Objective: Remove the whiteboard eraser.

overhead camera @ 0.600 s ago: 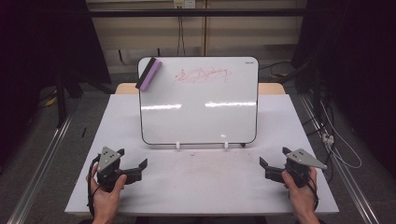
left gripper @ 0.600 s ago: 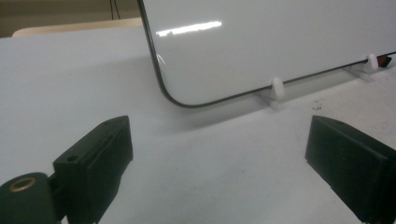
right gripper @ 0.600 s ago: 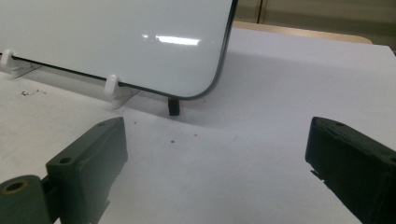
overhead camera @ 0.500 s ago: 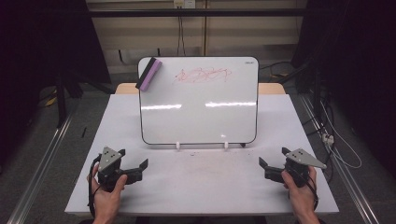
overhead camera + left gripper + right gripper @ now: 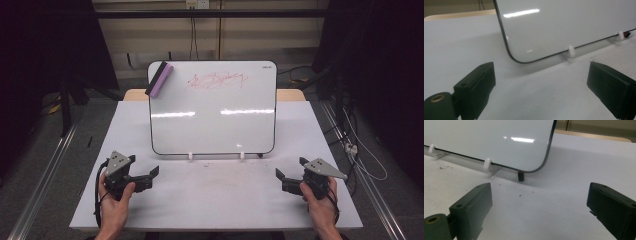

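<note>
- Two grippers rested on the table (image 5: pixel 150 120) in the high view as I watched: left gripper (image 5: pixel 150 176) and right gripper (image 5: pixel 283 181), both spread and empty. One whiteboard (image 5: pixel 212 107) stood upright between and beyond them; one purple eraser (image 5: pixel 159 78) clung at its top-left corner, near one red scribble (image 5: pixel 217 80).
- Left gripper view: one rigid, slick board (image 5: pixel 564 27) on two white clips (image 5: pixel 571 51).
- Right gripper view: I judged the eraser light, best pinched across its sides.
</note>
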Demonstrator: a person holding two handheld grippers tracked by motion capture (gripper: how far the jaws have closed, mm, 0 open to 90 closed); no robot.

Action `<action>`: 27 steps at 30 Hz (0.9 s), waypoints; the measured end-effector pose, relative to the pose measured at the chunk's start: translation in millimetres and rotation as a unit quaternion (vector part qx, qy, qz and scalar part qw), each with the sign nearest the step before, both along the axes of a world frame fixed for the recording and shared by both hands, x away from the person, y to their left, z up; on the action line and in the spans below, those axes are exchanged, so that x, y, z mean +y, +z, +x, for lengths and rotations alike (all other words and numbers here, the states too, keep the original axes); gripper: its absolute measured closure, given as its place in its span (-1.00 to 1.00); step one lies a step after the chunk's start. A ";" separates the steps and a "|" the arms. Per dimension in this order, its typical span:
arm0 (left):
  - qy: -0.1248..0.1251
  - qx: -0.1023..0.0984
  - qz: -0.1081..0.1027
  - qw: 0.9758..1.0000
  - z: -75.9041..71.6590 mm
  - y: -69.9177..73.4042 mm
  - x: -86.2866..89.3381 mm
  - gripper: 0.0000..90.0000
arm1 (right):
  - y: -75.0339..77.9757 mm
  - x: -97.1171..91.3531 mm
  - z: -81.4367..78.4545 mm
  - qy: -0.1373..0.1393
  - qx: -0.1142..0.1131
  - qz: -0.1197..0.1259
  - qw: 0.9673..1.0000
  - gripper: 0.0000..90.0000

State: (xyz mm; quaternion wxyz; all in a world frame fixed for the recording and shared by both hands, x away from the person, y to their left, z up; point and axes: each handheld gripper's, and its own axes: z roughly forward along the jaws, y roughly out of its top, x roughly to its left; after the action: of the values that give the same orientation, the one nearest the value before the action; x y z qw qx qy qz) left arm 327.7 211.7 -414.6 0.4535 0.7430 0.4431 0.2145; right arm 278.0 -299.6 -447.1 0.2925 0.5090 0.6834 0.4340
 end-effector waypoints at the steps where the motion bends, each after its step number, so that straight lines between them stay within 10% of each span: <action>1: -0.001 -0.002 0.002 1.000 1.9 2.1 0.3 -0.82 | -0.3 0.0 0.5 0.001 0.000 -0.001 1.000 -0.87; 13: -0.041 -0.036 0.033 0.998 22.4 28.6 -7.3 -0.79 | -0.5 1.9 2.2 0.006 0.003 -0.002 1.000 -0.87; 27: -0.026 -0.088 0.083 0.992 52.7 66.0 -11.1 -0.74 | 0.4 2.3 1.5 0.006 -0.002 -0.001 1.000 -0.86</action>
State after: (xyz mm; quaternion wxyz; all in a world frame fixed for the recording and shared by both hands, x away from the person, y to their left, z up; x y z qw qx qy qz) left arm 380.4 200.6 -348.6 0.4326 0.7677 0.3625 0.3034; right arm 279.5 -297.3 -446.7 0.2914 0.5036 0.6866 0.4359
